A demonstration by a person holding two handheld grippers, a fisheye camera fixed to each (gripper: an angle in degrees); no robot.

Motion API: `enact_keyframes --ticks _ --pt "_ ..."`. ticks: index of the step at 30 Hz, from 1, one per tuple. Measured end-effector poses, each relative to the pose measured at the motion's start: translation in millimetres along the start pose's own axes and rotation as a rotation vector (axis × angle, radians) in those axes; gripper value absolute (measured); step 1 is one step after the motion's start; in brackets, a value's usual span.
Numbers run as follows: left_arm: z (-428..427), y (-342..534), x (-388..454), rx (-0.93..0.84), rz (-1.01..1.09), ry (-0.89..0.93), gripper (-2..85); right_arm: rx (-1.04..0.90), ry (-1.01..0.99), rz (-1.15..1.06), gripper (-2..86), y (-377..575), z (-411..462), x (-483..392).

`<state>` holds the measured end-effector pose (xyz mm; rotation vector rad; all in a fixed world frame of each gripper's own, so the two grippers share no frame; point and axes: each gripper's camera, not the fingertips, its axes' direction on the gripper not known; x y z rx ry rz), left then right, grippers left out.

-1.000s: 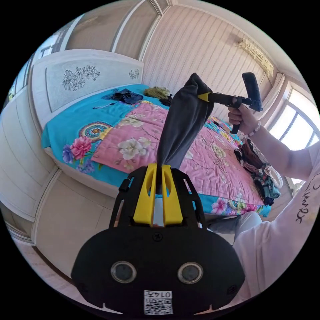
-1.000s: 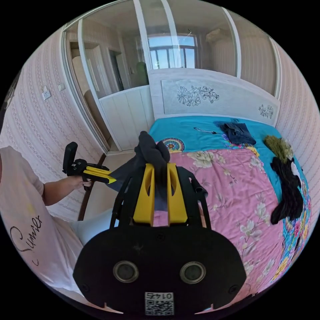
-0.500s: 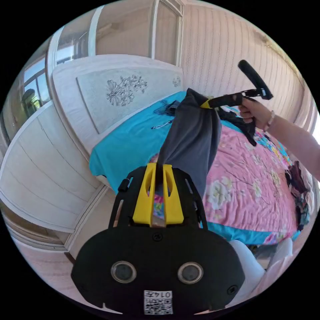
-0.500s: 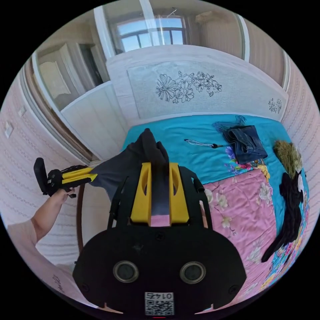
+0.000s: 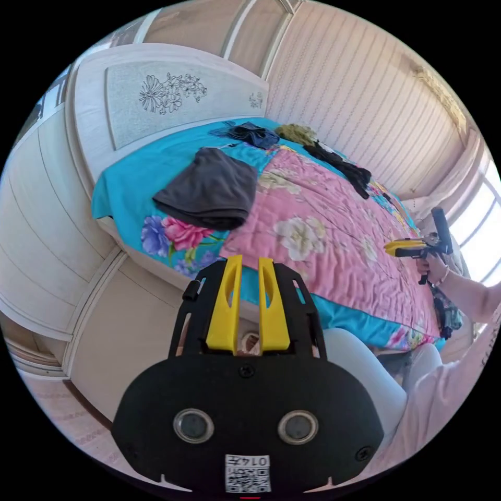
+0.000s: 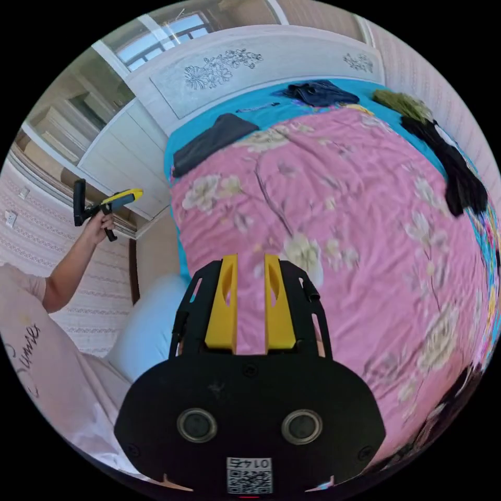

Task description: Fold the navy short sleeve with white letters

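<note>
Two grippers empty | folded shirt [image 5: 209,188] on bed [image 5: 323,235] | striped wallpaper [image 5: 355,99]

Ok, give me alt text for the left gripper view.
A folded dark grey garment lies on the turquoise floral bedsheet beside a pink flowered quilt. The left gripper hovers open and empty.

A pink floral quilt [image 6: 355,219] covers the bed; folded jeans [image 6: 318,93] lie far by the white headboard [image 5: 156,99].
</note>
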<state>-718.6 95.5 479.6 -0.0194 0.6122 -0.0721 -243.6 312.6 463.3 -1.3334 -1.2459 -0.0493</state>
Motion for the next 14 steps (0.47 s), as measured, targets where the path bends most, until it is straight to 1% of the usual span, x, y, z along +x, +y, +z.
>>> enact_keyframes --ticks 2,3,5,6,8,9,11,13,14 --pt "-8 12 46 0.001 0.087 0.083 5.5 -0.029 0.101 0.158 8.1 100 -26 9" --pt "-9 13 60 -0.004 0.12 0.104 5.7 -0.032 0.116 0.196 8.1 122 -34 10" --pt "-16 12 122 0.025 0.345 0.204 6.5 0.0 0.197 0.346 8.2 200 -66 10" --pt "-18 12 139 0.046 0.403 0.224 6.8 0.017 0.218 0.382 8.2 216 -74 9" --pt "-27 10 202 0.139 0.574 0.322 7.0 0.115 0.297 0.501 8.4 274 -104 4" --pt "-29 10 217 0.154 0.605 0.358 7.0 0.142 0.319 0.525 8.4 287 -110 2" --pt "-30 6 272 0.154 0.722 0.492 7.0 0.241 0.375 0.596 8.7 332 -129 -9" --pt "-30 6 309 0.162 0.805 0.524 6.7 0.291 0.393 0.625 9.0 358 -134 -19" --pt "-32 8 328 0.21 0.845 0.523 6.1 0.311 0.399 0.627 9.2 373 -134 -25"
